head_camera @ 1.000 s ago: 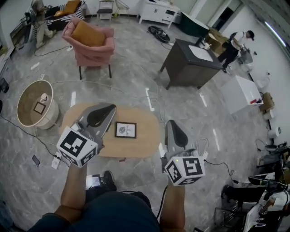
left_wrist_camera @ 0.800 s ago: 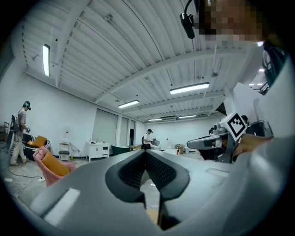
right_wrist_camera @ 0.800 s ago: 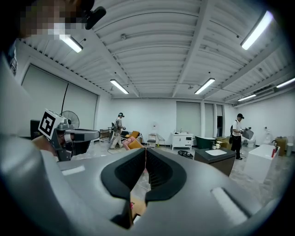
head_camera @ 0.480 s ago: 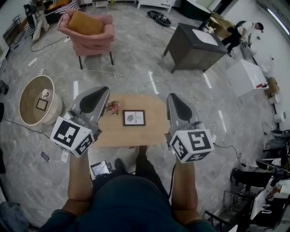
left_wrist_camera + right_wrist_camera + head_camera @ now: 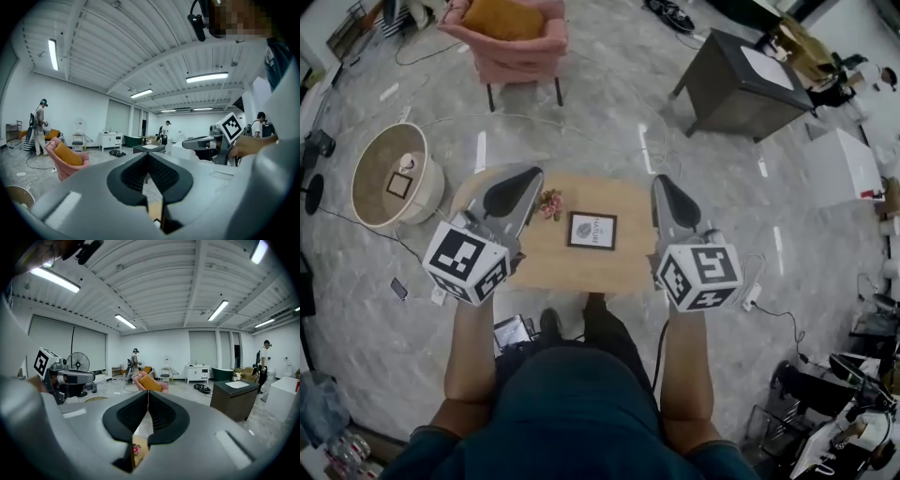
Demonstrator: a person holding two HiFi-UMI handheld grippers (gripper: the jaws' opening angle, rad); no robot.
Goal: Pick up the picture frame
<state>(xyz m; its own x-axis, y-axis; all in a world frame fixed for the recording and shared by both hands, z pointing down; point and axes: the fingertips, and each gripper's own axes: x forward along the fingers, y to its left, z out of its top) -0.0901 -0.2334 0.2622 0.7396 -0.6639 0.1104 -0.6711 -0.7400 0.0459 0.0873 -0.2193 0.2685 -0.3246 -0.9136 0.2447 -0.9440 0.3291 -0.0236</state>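
The low wooden table (image 5: 581, 270) is bordered on all sides by bare marble floor, with a round side table (image 5: 367, 173) near its left end and a pink armchair (image 5: 516, 42) and a dark cabinet (image 5: 748, 82) set well apart beyond its far edge. The picture frame (image 5: 592, 230) is seen lying flat near the table's middle, just beside a small bunch of flowers (image 5: 550, 203), and is flanked by the left gripper (image 5: 523, 176) and the right gripper (image 5: 662, 184), neither touching it. Both grippers' jaws are closed tip to tip, with nothing held between them.
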